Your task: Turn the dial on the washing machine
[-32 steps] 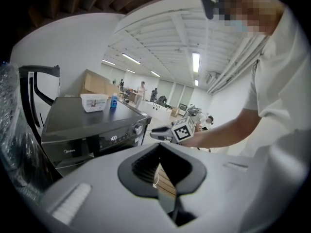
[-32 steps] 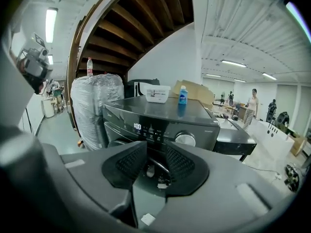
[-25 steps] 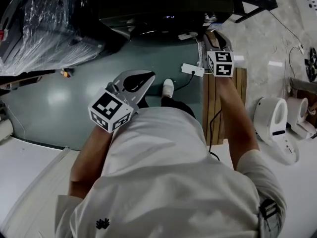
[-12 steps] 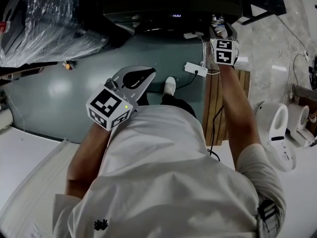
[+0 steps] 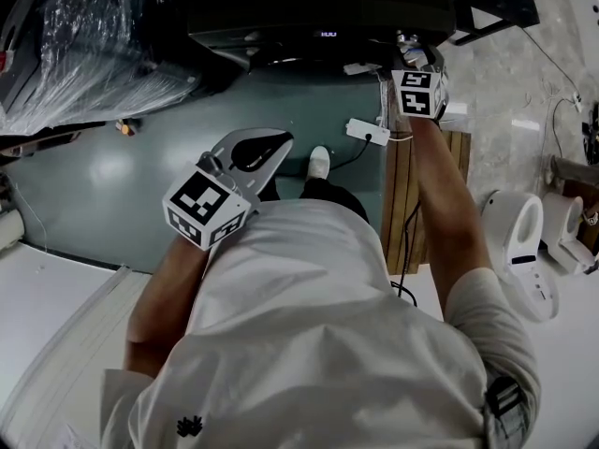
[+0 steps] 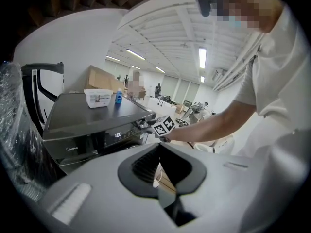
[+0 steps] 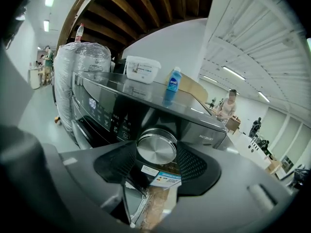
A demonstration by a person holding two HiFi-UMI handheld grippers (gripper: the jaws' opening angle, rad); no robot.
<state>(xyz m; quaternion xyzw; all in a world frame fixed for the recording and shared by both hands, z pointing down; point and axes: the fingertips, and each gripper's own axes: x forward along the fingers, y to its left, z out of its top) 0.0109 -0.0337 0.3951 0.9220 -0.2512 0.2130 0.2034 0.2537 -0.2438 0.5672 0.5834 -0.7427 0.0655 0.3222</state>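
Round silver metal dial (image 7: 156,148) is straddled by right hand-held gripper (image 7: 156,152), jaws apart, unclamped; left hand-held gripper (image 6: 159,144) is closed together. White plastic tub (image 7: 142,68) and blue bottle (image 7: 173,84) are seen atop dark grey washing machine (image 7: 201,127).

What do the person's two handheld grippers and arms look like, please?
The left gripper and the right gripper both have smooth light-grey plastic jaws with dark, textured, scooped-out pads. Each carries a white cube printed with black square markers: the left cube and the right cube. The person wears a white short-sleeved shirt, so the forearms are bare.
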